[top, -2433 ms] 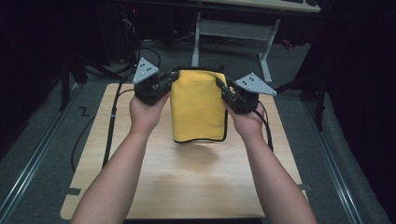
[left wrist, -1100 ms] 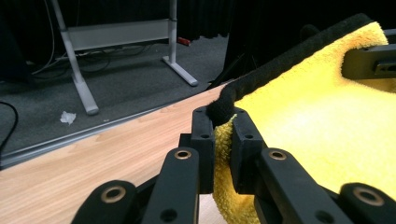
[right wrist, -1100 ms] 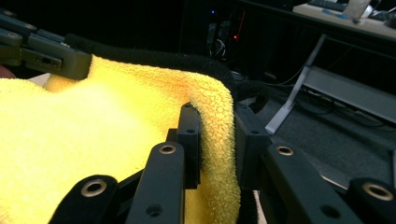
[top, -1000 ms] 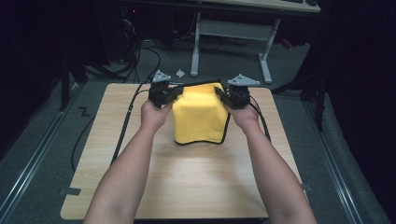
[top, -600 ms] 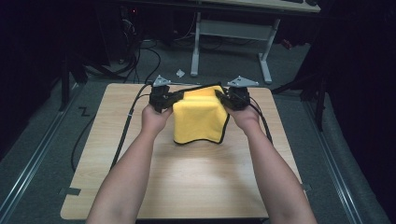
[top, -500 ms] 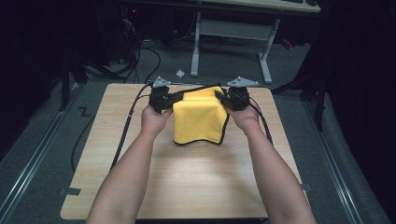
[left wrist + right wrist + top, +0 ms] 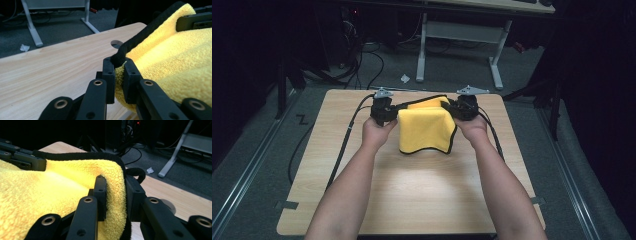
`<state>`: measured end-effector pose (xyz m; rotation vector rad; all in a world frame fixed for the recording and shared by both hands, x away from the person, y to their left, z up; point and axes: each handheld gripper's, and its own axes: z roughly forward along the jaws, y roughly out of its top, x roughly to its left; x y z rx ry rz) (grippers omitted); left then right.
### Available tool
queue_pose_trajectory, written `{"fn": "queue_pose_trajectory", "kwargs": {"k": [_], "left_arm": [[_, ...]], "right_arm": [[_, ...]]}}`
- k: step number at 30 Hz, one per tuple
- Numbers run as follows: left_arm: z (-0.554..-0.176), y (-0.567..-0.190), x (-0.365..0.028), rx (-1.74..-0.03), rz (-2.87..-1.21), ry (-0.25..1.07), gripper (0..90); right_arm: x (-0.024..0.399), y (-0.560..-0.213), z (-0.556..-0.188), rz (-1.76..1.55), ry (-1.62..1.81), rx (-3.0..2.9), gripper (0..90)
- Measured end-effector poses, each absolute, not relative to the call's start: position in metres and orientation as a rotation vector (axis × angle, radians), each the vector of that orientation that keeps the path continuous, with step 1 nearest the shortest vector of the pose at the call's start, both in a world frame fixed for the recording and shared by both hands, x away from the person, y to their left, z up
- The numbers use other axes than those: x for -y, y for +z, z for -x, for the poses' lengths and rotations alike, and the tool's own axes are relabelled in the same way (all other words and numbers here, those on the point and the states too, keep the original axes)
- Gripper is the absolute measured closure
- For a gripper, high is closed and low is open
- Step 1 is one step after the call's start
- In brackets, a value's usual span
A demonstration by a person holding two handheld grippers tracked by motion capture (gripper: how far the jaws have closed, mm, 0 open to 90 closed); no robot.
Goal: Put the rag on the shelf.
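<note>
A yellow cloth [image 7: 427, 130] with a black hem hangs between my two grippers over the far half of the wooden table [image 7: 422, 200]. Its lower edge lies on the tabletop, and a second layer shows behind the top edge. My left gripper [image 7: 394, 111] is shut on the cloth's left top corner; in the left gripper view the jaws [image 7: 119, 62] pinch the hem and the yellow pile [image 7: 175, 62]. My right gripper [image 7: 451, 107] holds the right top corner, and the cloth [image 7: 62, 187] is folded over between its jaws [image 7: 115, 182].
The table has a round cable hole [image 7: 116, 43] near its far right corner. Behind the table stands a desk frame with white legs [image 7: 422, 50], with cables and a paper scrap [image 7: 404, 78] on the dark floor. Each gripper trails a black cable [image 7: 347, 145] across the tabletop.
Both hands have sunk toward the table with the cloth still held. The top edge has come down and the cloth now slumps onto the tabletop instead of hanging spread out.
</note>
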<state>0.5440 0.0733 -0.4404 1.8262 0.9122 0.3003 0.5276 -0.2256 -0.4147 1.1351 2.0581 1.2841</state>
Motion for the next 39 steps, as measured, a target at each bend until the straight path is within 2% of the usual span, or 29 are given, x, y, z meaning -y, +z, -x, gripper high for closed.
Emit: {"fn": "queue_pose_trajectory", "kwargs": {"k": [10,17,20,23,29,39], "left_arm": [[-0.542,-0.455,-0.079,-0.928,-1.827,0.258,82.0],[-0.542,-0.460,-0.084,-0.938,-1.855,0.259,82.0],[-0.545,-0.466,-0.089,-0.968,-1.844,0.222,81.5],[-0.545,-0.472,-0.091,-0.972,-1.832,0.174,71.1],[-0.540,-0.471,-0.092,-0.981,-1.830,0.205,54.8],[-0.518,-0.457,-0.117,-0.984,-1.760,0.286,47.6]], "right_arm": [[0.225,-0.429,-0.531,-1.200,1.297,-2.082,70.9],[0.236,-0.419,-0.527,-1.255,1.301,-1.952,56.0],[0.250,-0.411,-0.523,-1.285,1.350,-1.881,56.7],[0.257,-0.412,-0.521,-1.293,1.291,-1.867,55.7],[0.269,-0.424,-0.515,-1.338,1.256,-1.833,54.1],[0.284,-0.444,-0.496,-1.354,1.195,-1.821,51.4]]}}
